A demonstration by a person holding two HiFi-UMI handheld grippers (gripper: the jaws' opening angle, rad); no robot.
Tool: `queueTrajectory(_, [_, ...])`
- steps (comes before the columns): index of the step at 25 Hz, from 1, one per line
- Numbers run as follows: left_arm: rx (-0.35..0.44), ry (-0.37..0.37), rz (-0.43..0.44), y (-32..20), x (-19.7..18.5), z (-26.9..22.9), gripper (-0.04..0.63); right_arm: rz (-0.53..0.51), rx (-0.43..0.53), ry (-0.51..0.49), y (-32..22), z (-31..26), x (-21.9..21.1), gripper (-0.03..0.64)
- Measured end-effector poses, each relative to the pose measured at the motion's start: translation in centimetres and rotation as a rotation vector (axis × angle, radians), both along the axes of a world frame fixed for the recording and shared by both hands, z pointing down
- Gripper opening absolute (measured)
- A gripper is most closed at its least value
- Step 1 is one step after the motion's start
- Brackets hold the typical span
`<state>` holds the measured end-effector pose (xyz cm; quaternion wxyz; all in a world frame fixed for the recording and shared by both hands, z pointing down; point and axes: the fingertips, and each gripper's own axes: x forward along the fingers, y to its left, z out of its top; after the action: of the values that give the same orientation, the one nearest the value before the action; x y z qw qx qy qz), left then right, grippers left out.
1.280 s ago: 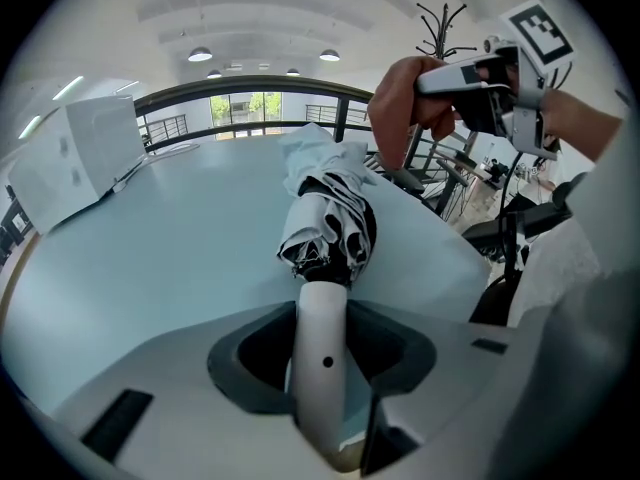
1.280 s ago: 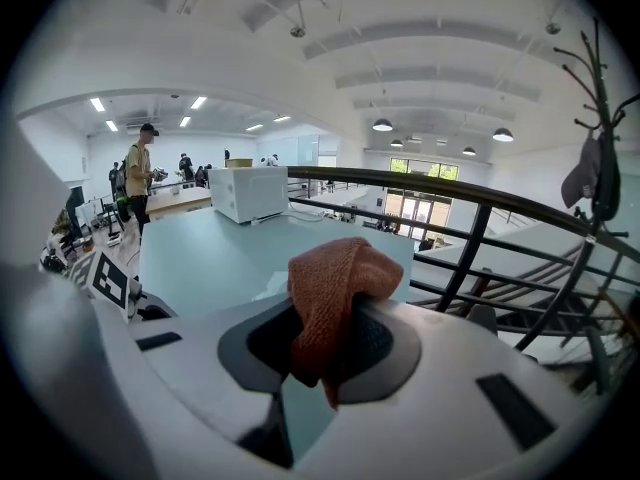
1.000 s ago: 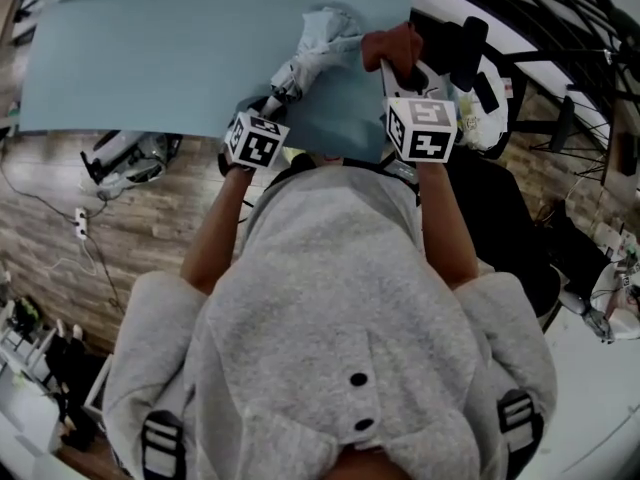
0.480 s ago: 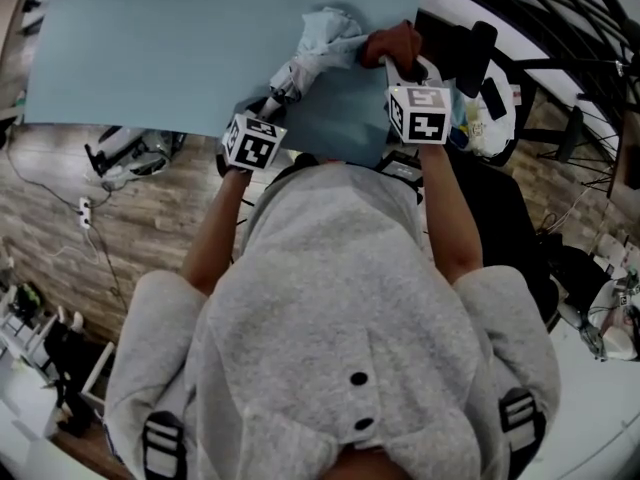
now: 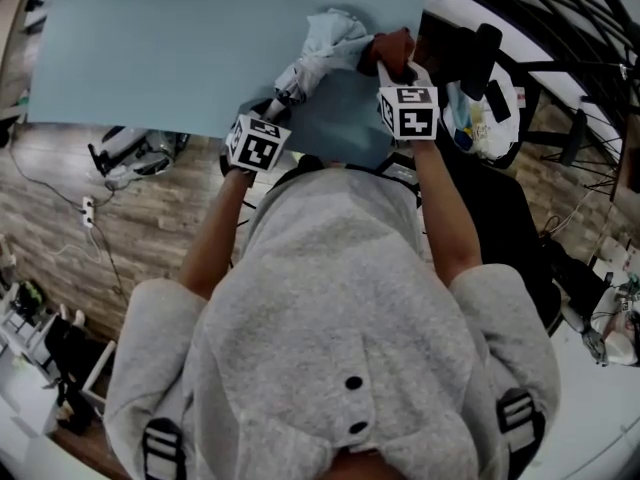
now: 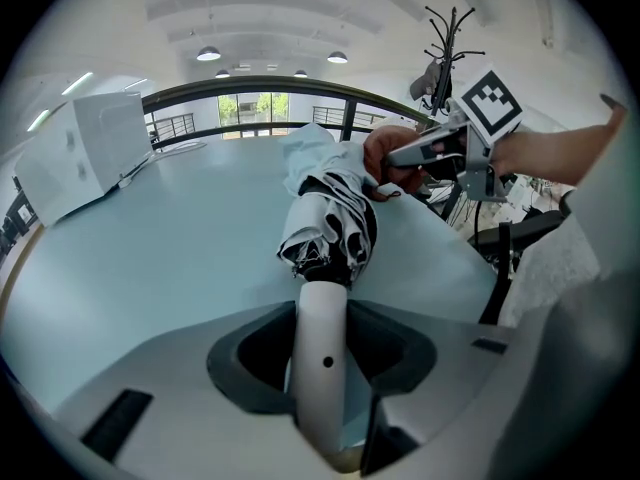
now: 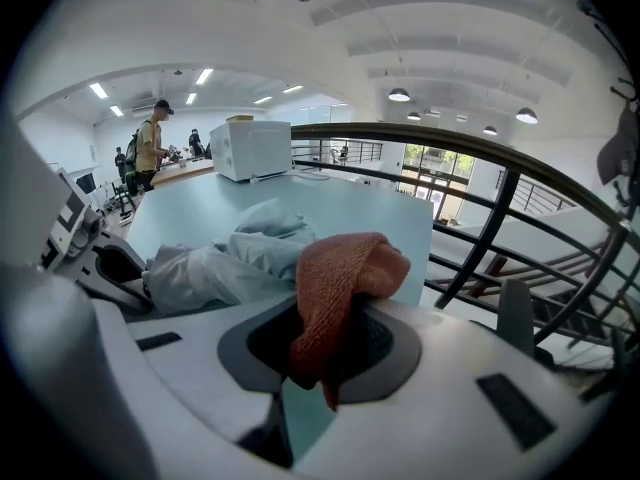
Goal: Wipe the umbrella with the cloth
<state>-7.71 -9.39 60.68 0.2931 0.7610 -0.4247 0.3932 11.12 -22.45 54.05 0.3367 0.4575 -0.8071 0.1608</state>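
Note:
A folded umbrella with pale, black-patterned fabric lies on the light blue table. Its white handle sits between the jaws of my left gripper, which is shut on it at the table's near edge. The bunched canopy points away from that gripper. My right gripper is shut on a rust-red cloth, whose folded end hangs out over the jaws. In the head view the cloth is right beside the umbrella's far end, against its right side. The umbrella's crumpled fabric lies just left of the cloth.
A white box stands further along the table. A dark railing runs along the table's right edge, with a coat rack beyond. A person stands far off. Wood floor and cables lie below the table's near edge.
My right gripper has sunk with the cloth and come closer to the umbrella's fabric. The left gripper and the handle have not moved.

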Motion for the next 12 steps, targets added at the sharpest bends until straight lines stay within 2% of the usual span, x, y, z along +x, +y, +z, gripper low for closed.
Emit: queueTrajectory(12, [-0.002,-0.001,0.034,-0.1,0.2,0.1,0.163,-0.061,-0.063,0.000,1.8,2.6,-3.3,0.081])
